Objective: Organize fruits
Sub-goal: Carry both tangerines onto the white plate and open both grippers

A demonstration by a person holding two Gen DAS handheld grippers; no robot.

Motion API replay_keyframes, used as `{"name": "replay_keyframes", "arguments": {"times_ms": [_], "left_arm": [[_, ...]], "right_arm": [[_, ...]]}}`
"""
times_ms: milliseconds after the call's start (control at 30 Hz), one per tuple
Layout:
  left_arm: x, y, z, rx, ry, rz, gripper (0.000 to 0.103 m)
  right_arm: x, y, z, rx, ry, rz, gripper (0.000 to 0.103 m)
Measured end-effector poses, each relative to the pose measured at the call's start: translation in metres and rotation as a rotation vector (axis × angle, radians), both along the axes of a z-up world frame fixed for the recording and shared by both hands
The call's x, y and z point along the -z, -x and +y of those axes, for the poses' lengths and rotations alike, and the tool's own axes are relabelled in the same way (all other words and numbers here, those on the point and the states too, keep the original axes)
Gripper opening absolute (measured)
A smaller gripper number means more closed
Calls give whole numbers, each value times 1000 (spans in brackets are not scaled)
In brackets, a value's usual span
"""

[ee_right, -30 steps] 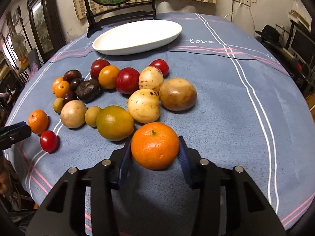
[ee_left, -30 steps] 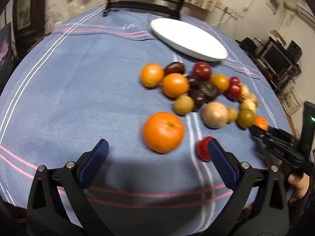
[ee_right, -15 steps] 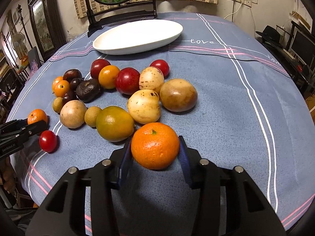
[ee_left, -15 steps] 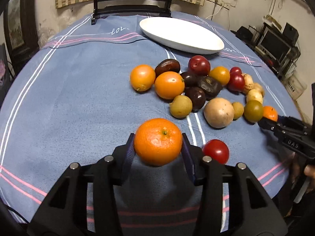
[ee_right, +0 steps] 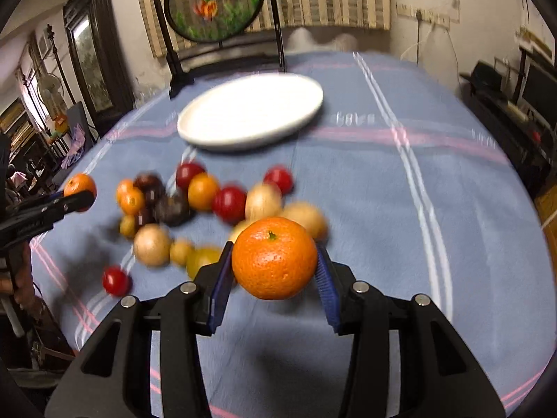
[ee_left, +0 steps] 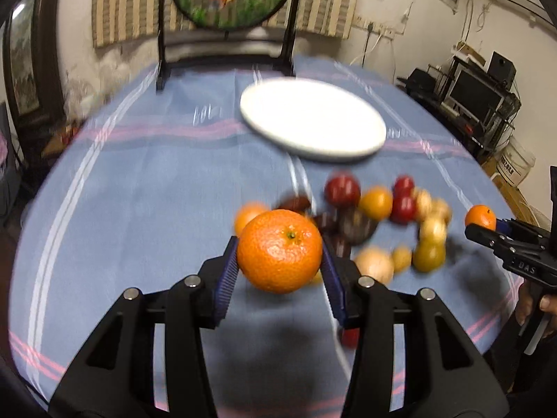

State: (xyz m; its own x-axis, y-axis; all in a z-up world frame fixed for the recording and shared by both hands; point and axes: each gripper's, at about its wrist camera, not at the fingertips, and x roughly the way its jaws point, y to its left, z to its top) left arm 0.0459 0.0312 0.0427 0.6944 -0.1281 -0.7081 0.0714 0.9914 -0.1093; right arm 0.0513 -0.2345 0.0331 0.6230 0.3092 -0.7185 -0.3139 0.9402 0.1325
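Orange mandarins, one clenched in each black claw (ee_left: 279, 270) (ee_right: 275, 271), hang above the blue-clothed desk (ee_left: 139, 209), apparently bound for the white oval plate (ee_left: 313, 122).

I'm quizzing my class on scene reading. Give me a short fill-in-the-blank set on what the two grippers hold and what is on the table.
1. The left gripper is shut on an ____.
2. The right gripper holds ____ orange.
3. The white plate on the blue tablecloth holds ____ fruit.

Missing words: orange; another; no
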Motion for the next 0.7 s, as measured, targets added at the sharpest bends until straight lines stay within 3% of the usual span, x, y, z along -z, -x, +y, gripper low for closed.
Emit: {"name": "replay_keyframes", "arguments": {"times_ms": [133, 300, 533, 700], "left_arm": [[-27, -53, -13, 23, -52, -67, 46], [-24, -137, -14, -17, -13, -41, 46], [18, -248, -17, -35, 4, 102, 46], [41, -289, -22, -48, -7, 159, 47]], "right_arm": [[-36, -38, 20, -50, 34, -110, 46], [-38, -116, 65, -103, 143, -144, 46], [8, -241, 108, -88, 195, -5, 45], [29, -283, 122, -63, 211, 102, 48]]}}
